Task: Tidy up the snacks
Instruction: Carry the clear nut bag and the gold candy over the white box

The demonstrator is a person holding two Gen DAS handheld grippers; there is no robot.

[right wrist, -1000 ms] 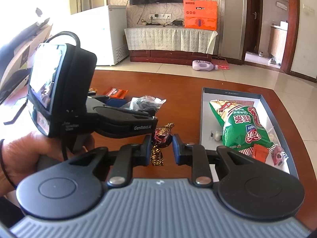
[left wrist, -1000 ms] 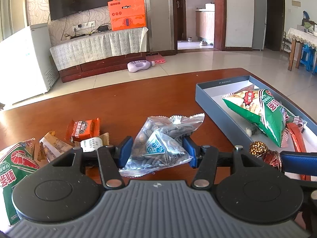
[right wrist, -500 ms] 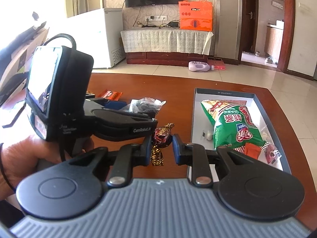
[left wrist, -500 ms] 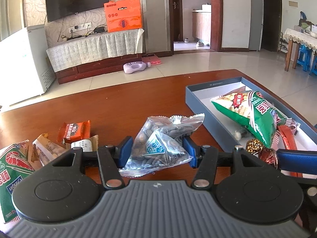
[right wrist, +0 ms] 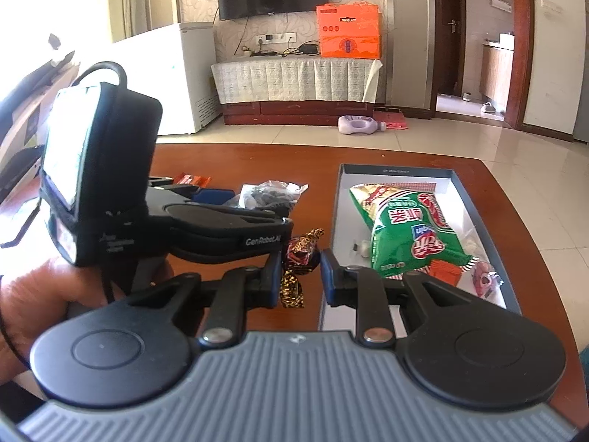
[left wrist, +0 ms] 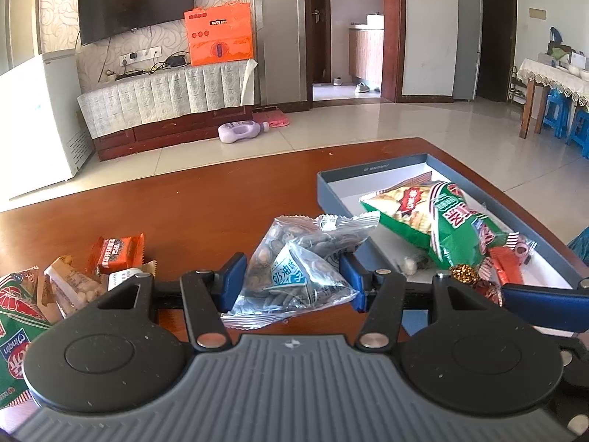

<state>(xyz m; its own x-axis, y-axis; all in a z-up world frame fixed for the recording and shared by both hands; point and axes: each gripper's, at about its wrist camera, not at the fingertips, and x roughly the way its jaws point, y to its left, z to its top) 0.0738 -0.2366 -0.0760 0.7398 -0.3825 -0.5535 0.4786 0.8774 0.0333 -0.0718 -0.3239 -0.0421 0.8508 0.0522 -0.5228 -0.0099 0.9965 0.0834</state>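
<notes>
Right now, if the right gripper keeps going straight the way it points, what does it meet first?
Probably the near left wall of the grey-blue cardboard box, or bare brown wooden table beside it. The right gripper, shut on the gold-and-red foil candy, points along that wall; depth is unclear.

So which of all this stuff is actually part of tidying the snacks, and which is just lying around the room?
Part of the job:
- clear seed packet in the left gripper
- foil candy in the right gripper
- blue box holding the green chip bag
- orange packet on the table

Just lying about:
- purple bottle on the floor
- orange carton
- TV
</notes>
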